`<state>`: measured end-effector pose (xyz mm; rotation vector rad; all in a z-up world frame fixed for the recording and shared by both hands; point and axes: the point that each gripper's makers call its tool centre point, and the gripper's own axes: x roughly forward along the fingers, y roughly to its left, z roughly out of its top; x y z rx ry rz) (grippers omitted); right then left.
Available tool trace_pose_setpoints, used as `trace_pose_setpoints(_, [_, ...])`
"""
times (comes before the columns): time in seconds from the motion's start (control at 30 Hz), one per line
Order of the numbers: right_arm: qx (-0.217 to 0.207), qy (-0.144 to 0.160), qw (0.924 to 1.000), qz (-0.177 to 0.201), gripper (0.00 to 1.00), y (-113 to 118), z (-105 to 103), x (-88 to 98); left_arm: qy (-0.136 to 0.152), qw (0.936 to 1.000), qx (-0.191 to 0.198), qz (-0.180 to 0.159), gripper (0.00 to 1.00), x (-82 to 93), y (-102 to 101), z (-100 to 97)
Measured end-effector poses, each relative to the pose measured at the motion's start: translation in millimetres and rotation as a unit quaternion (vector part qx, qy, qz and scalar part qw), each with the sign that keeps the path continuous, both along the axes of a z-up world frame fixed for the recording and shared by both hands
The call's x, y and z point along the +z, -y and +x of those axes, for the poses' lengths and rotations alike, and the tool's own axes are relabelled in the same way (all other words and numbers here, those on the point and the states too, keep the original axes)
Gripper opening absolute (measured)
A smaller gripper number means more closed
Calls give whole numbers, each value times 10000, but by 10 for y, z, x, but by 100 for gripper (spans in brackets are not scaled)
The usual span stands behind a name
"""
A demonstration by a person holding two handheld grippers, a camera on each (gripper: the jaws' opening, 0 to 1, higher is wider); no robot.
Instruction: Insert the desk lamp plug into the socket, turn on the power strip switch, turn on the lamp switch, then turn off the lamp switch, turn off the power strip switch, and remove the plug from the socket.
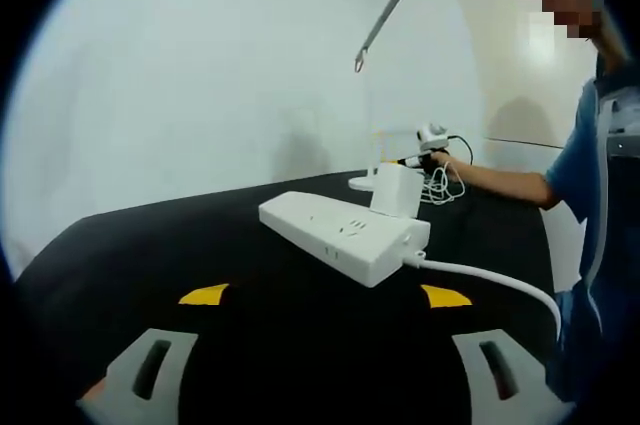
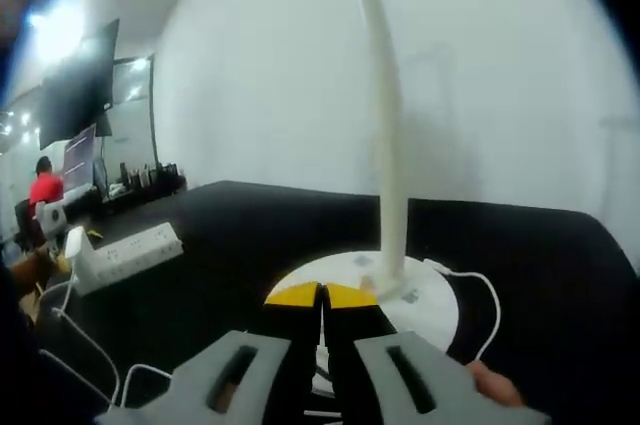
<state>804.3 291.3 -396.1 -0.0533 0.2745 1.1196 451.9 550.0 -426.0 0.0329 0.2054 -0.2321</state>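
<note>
Right tool (image 2: 321, 297): one, tips pressed together over the round white lamp base (image 2: 425, 305). Left tool (image 1: 325, 295): one, spread wide above the black tabletop (image 1: 200, 235). Power strip (image 1: 340, 230): one, white, at 12 o'clock of the left tool, white plug (image 1: 396, 190) seated in it. Desk lamp (image 1: 392, 7): one, slim stem, beyond the strip.

Place: an office or lab workroom, as far as I can judge.
Walls: plain white wall (image 1: 200, 75) behind my bench, bare and evenly lit.
Work surface: a table with a black top (image 1: 150, 255), set up as a test bench.
Far side of room: a dark screen (image 2: 75, 90) on the wall and a low counter (image 2: 140, 190) crowded with small items I cannot make out.
People: someone in a red top (image 2: 43, 190) seated at the far end.
Lighting: bright ceiling lights (image 2: 55, 30).
</note>
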Motion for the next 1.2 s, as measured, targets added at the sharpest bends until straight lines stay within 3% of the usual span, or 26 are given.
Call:
trace_pose_setpoints(0.77, [47,-165,9995,-276,3,-24,-34,-157,-3,10000,5,23,71,-9,1,-2])
trace_pose_setpoints(1.03, [98,188,9982,-557,3,-33,-49,-165,-16,10000,3,28,70,-11,9,-5])
trace_pose_setpoints(1.2, [87,225,9980,-588,2,-22,-25,-187,-22,10000,7,24,70,-11,8,-6])
